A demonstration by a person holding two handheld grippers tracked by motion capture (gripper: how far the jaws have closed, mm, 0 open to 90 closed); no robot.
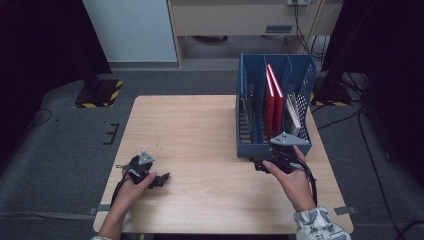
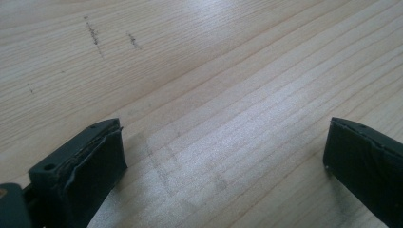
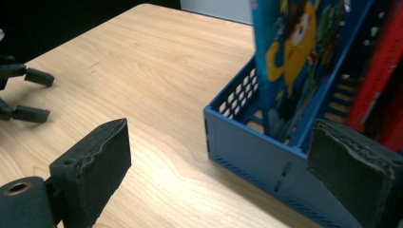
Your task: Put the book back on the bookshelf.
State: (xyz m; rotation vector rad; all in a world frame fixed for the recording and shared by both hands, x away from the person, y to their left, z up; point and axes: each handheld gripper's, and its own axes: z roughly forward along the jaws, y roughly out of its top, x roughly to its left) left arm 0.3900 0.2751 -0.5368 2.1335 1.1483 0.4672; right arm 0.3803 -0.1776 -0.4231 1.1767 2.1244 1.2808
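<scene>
Writing and labels: we find no readable words anywhere; the only printed matter is the cartoon cover of a blue picture book (image 3: pixel 285 52), with an orange figure on it, and its lettering is cut off or too blurred for us to read.
Blue file rack (image 1: pixel 250 145): it stands on the right half of the worktop, a perforated plastic rack with upright dividers.
Rack contents: we see the picture book upright in a compartment near the left end, two red books (image 1: pixel 274 97) leaning together in a middle compartment, and a pale book (image 1: pixel 294 119) in the rightmost one.
Right tool (image 1: pixel 261 165): we hold it just in front of the rack's near wall, jaws spread apart with nothing between them; in the right gripper view one jaw sits before the rack's near wall and the other over bare wood.
Left tool (image 1: pixel 161 180): it is low over the near left part of the worktop, well apart from the rack, jaws wide apart and gripping nothing; whether it touches the wood we cannot tell.
Worktop (image 1: pixel 190 125): light wood-grain laminate, with a few short dark scuff marks (image 2: pixel 92 33) on the left side.
Room: grey carpet floor (image 1: pixel 60 145), black curtains at both sides, a pale wall panel behind, a black stand base with yellow-and-black hazard tape (image 1: pixel 100 92) at the far left, and cables (image 1: pixel 350 117) trailing on the floor at the right.
</scene>
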